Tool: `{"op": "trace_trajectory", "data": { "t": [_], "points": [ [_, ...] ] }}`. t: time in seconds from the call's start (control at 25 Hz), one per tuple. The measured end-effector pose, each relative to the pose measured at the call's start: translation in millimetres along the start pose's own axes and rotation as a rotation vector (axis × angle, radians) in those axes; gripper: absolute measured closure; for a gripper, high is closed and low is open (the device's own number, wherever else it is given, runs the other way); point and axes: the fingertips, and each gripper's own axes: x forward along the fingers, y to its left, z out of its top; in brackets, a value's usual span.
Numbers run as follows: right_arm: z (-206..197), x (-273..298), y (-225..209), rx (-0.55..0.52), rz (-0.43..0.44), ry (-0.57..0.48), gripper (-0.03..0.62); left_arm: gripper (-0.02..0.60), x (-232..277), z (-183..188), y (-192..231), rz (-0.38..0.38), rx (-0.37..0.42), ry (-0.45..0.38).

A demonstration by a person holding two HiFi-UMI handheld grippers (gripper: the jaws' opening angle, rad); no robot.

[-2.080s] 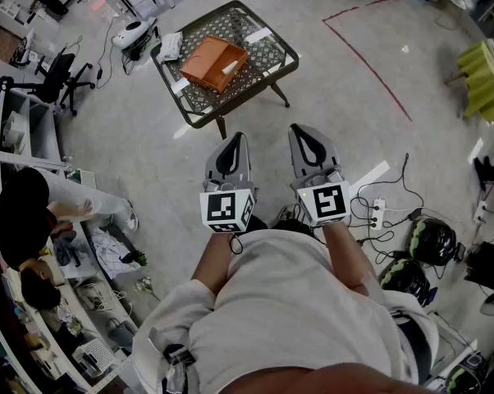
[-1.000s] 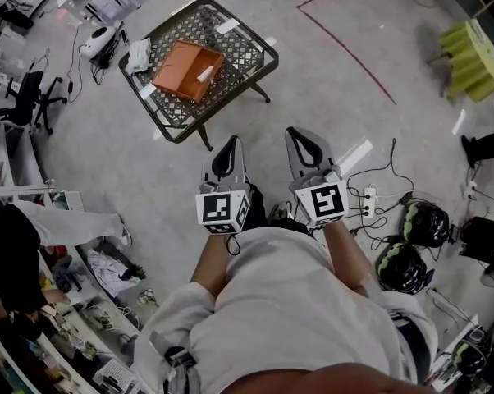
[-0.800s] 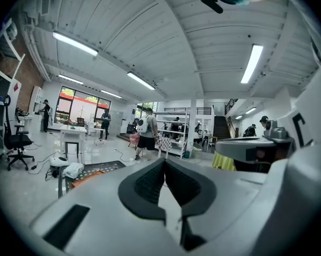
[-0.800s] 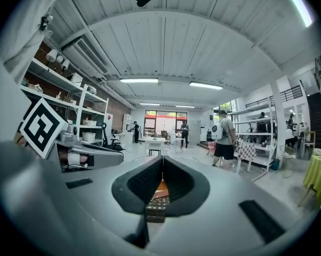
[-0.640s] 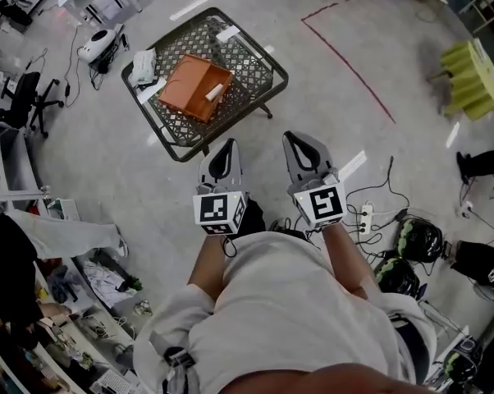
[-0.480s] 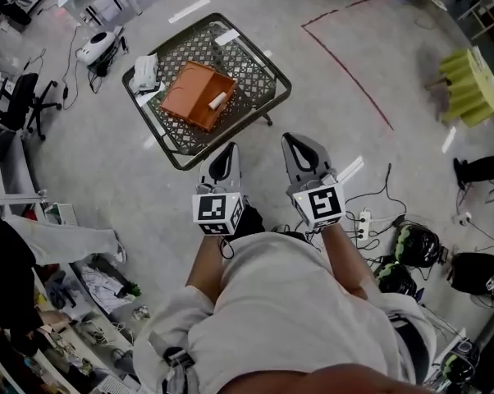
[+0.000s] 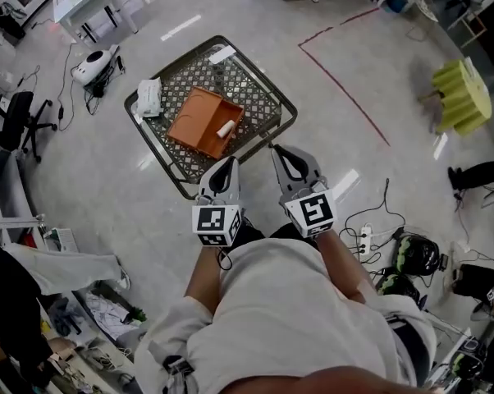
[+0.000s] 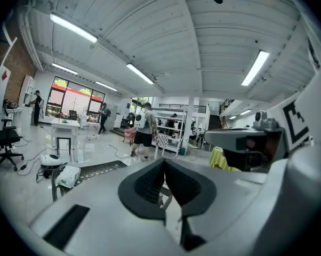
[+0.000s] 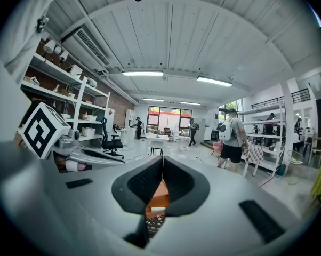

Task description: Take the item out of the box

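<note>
In the head view an orange box [image 7: 199, 120] lies open on a dark lattice table [image 7: 255, 89], with a small white cylinder-shaped item [image 7: 225, 130] inside near its right wall. My left gripper [image 7: 227, 165] and right gripper [image 7: 281, 153] are held side by side at the table's near edge, short of the box, both shut and empty. The left gripper [image 8: 164, 162] shows its pads pressed together in its own view. Below the closed tips of the right gripper [image 9: 163, 161], part of the orange box [image 9: 159, 195] shows.
A white packet [image 7: 149, 97] lies at the table's left end and a white label [image 7: 222, 54] at its far corner. On the floor are a red line [image 7: 345, 89], a yellow stool [image 7: 460, 95], a power strip [image 7: 363, 240] with cables, and helmets [image 7: 415, 257]. People walk in the background.
The table and box have come closer to both grippers, which now reach the table's near edge. Both grippers stayed shut and level with each other.
</note>
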Motion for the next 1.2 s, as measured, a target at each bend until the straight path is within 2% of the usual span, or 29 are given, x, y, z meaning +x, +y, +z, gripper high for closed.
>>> {"op": "trace_trajectory", "data": {
  "t": [0.36, 0.6, 0.84, 1.0, 1.2],
  "points": [
    [-9.5, 26.0, -3.7, 0.003, 0.006, 0.049, 0.589, 0.571, 16.2, -7.6, 17.9, -0.006, -0.025, 0.038],
    [-19.5, 53.6, -16.5, 0.02, 0.035, 0.056, 0.589, 0.571, 38.6, -11.4, 33.0, 0.021, -0.026, 0.064],
    [-17.6, 84.9, -35.5, 0.042, 0.078, 0.051, 0.589, 0.571, 64.9, -2.5, 50.1, 0.064, 0.005, 0.089],
    [-4.7, 100.3, -71.7, 0.042, 0.091, 0.046, 0.589, 0.572, 91.9, 24.0, 47.7, 0.075, 0.025, 0.087],
    [-15.9, 137.7, -95.5, 0.078, 0.16, 0.047, 0.589, 0.571, 112.5, 27.0, 69.5, 0.133, 0.101, 0.164]
  ]
}}
